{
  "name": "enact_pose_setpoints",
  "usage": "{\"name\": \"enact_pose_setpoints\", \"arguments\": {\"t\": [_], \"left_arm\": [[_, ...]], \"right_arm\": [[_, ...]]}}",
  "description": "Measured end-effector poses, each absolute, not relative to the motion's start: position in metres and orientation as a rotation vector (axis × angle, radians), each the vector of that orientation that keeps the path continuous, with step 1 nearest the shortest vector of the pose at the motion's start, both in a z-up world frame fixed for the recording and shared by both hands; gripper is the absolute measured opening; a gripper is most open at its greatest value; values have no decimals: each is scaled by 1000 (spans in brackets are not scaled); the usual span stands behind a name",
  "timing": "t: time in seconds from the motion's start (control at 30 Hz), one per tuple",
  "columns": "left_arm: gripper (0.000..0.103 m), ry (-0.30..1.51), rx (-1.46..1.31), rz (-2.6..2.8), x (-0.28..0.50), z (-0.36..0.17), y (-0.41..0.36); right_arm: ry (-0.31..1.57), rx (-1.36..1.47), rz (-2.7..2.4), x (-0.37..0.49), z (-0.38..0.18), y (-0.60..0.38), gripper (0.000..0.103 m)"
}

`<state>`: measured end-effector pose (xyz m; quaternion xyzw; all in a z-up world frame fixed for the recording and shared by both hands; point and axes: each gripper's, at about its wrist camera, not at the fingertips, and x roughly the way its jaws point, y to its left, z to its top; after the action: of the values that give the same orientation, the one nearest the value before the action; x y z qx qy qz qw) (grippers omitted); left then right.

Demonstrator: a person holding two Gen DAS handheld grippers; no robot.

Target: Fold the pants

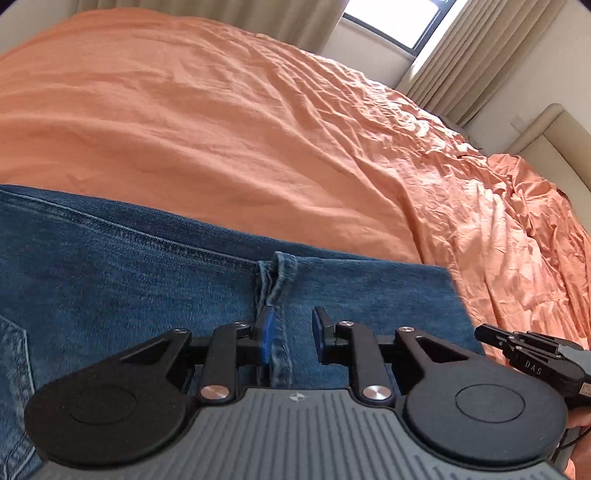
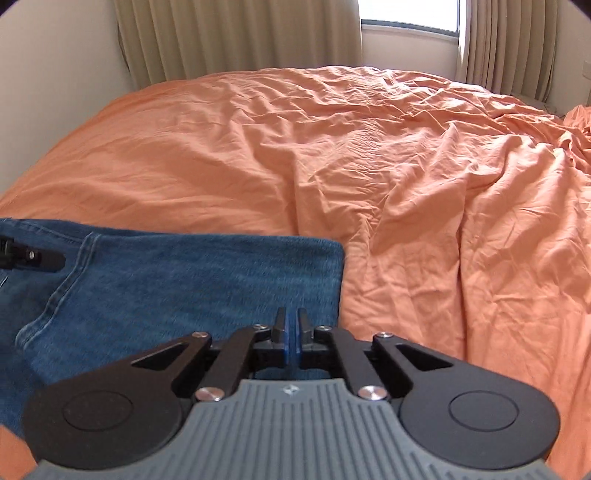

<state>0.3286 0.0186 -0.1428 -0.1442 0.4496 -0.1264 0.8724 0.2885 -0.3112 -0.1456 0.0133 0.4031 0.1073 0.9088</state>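
Pants (image 1: 147, 288), blue denim jeans, are being shown lying flat on the near part of a bed, spread over an orange sheet (image 1: 221, 129). The cloth is judged to be heavy and thick for clothing, yet limp, so it is likely to sag and drag unless lifted at two spots at once. The stitched seams and the hem are judged the firmest places to be pinched.

Closest in, the left gripper (image 1: 290, 338) is being held low over the denim with its blue pads parted, a raised seam fold lying between them but not clamped. The right gripper (image 2: 291, 338) is being held at the square end of the pants (image 2: 207, 280), near their right edge, with its pads pressed together. Whether any cloth is being pinched there cannot be told.

Further out, nothing is seen lying on the wrinkled sheet (image 2: 369, 166), so no obstacle is being presented to a fold; only its creases may be catching the denim. Beyond, beige curtains (image 2: 236, 37) and a bright window (image 2: 410, 14) are being shown against the far wall.
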Motion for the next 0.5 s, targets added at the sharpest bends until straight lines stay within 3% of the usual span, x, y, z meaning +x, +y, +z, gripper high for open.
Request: {"name": "enact_pose_setpoints", "arguments": {"t": [0.17,0.37,0.5], "left_arm": [[23,935,-255,-287,285,-141,3],[5,1014,-236,-203,272,-170,-6],[5,1046,-223,-177,275,-182,-13]], "right_arm": [[799,38,197,218,-151,-308,0],[840,42,185,203,-183,-304,0],[835,48,211,208,-200,-307,0]]}}
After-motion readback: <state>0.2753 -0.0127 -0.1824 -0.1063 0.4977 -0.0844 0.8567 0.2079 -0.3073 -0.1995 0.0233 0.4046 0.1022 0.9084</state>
